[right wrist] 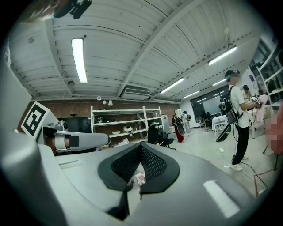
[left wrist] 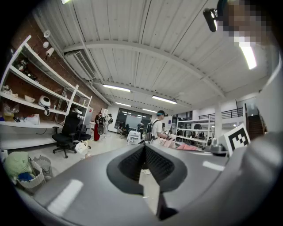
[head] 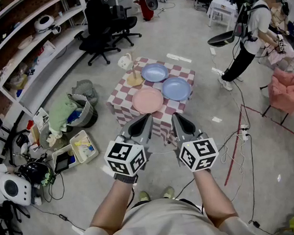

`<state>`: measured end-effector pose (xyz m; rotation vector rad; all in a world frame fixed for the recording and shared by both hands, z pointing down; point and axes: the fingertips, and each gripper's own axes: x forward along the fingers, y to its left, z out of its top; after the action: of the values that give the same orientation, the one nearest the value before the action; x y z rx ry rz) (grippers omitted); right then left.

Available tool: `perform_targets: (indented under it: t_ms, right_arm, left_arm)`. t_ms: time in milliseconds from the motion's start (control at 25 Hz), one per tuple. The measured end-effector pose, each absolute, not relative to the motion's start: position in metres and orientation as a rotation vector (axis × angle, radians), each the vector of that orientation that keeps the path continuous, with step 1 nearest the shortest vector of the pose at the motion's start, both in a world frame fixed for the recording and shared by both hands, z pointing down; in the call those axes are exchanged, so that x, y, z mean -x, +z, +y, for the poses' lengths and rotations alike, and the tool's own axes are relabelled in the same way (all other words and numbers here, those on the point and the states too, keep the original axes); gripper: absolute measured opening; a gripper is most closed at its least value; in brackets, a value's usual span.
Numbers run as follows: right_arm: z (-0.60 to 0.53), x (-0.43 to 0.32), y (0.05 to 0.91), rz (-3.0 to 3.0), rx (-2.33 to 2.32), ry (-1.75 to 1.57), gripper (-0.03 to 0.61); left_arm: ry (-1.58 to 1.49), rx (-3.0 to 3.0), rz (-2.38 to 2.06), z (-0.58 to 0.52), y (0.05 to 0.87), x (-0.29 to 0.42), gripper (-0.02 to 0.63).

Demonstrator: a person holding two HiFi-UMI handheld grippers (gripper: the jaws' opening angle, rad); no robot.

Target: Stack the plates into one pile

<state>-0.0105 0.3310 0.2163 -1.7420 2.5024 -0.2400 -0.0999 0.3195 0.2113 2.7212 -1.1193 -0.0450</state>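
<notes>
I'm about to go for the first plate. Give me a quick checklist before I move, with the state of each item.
1. Plates in view, none stacked: ok; pink plate, near blue plate and far blue plate lie singly on the table.
2. Left tongs empty: ok, shut on nothing.
3. Right tongs empty: ok, shut on nothing.
4. Tongs open to grasp: not ok, both shut.
5. Tongs at the table: not ok, both short of it.
6. Stand clear of the pink plate: cannot tell.
</notes>
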Motion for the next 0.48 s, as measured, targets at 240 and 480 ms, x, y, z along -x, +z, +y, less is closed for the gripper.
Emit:
perform_targets:
  t_ms: [240, 480]
  right_arm:
    - [0.331, 0.006, 0.218, 2.511, 1.741, -0.238, 0.006]
    - [0.334, -0.002, 0.215, 2.510, 1.713, -0.249, 0.006]
  left_arm:
    - [-0.045, -2.719, -1.120, 0.320, 0.212, 0.094, 0.006]
    - [-0.044, -2.718, -1.130, 0.321, 0.210, 0.086, 0.006]
